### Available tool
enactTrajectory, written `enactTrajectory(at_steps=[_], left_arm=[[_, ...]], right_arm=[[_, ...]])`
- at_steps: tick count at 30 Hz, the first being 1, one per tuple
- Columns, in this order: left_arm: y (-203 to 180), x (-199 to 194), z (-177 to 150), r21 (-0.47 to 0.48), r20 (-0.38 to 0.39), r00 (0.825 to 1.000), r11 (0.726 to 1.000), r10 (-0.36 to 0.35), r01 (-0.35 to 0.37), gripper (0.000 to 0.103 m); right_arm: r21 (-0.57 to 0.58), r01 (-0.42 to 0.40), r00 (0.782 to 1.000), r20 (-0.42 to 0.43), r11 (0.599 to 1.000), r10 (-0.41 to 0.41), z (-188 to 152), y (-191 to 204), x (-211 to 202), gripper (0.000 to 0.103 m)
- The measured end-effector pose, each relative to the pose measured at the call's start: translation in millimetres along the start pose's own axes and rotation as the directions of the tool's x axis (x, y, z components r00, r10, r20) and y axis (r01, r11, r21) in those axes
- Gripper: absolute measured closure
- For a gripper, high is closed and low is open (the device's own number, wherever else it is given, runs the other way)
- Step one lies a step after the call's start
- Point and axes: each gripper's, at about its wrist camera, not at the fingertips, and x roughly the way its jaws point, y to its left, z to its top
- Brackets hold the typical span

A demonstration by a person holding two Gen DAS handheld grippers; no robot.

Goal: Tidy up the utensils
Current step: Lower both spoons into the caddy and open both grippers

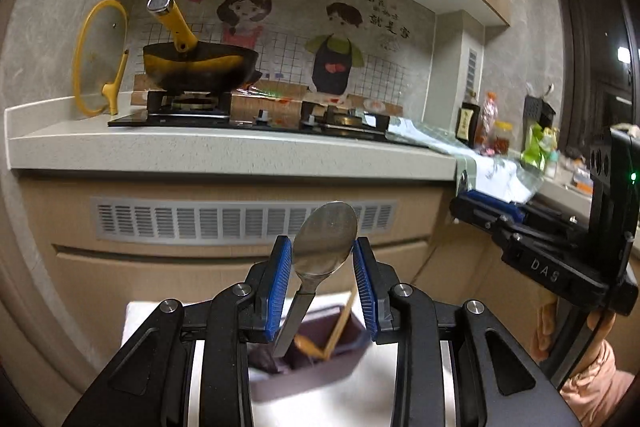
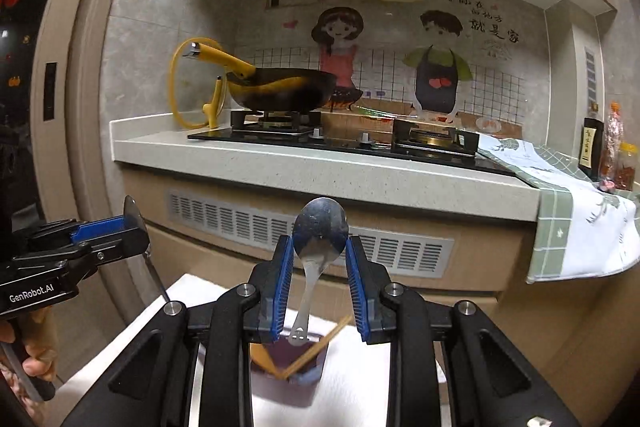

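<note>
Left wrist view: the left gripper (image 1: 322, 259) is clamped on a dark-handled steel spoon (image 1: 326, 241), bowl up, above the purple plastic utensil box (image 1: 320, 355) holding wooden chopsticks (image 1: 340, 323) — not dropped in yet. "DAS" on the other tool.

Right wrist view: the right gripper (image 2: 316, 259) grips an all-steel spoon (image 2: 320, 231) over that box — also pending. "GenRobot.AI" at left.

glossy metal spoon (image 1: 326, 241), ribbed blue rubbery pads (image 1: 280, 287), speckled matt stone-like counter (image 1: 240, 151).
</note>
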Motion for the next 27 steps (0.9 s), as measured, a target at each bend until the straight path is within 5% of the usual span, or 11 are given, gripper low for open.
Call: enactTrajectory(at_steps=[10,16,20,25,27], left_arm=[[37.5,83.9,-38.4,-0.120,-0.095,0.995,0.992,-0.041,0.030,0.070],[48.8,117.3,-73.0,-0.170,-0.183,0.981,0.985,-0.059,0.028,0.068],[52.7,126.3,-92.5,-0.189,-0.240,0.970,0.982,-0.048,0.002,0.048],[48.5,103.7,-102.2,-0.180,-0.226,0.974,0.983,-0.004,-0.037,0.047],[42.0,84.7,-105.7,-0.158,-0.202,0.979,0.985,0.035,-0.068,0.043]], right_arm=[[0.009,-0.061,0.982,-0.176,0.998,0.062,-41.9,8.1,83.4,0.078],[0.038,-0.113,0.938,-0.324,0.993,0.119,-82.7,12.5,124.9,0.077],[0.075,-0.110,0.907,-0.399,0.991,0.131,-106.5,10.5,143.0,0.051],[0.064,-0.090,0.919,-0.378,0.994,0.107,-115.1,12.7,120.2,0.047],[0.072,-0.080,0.932,-0.349,0.994,0.100,-115.5,12.5,99.6,0.036]])
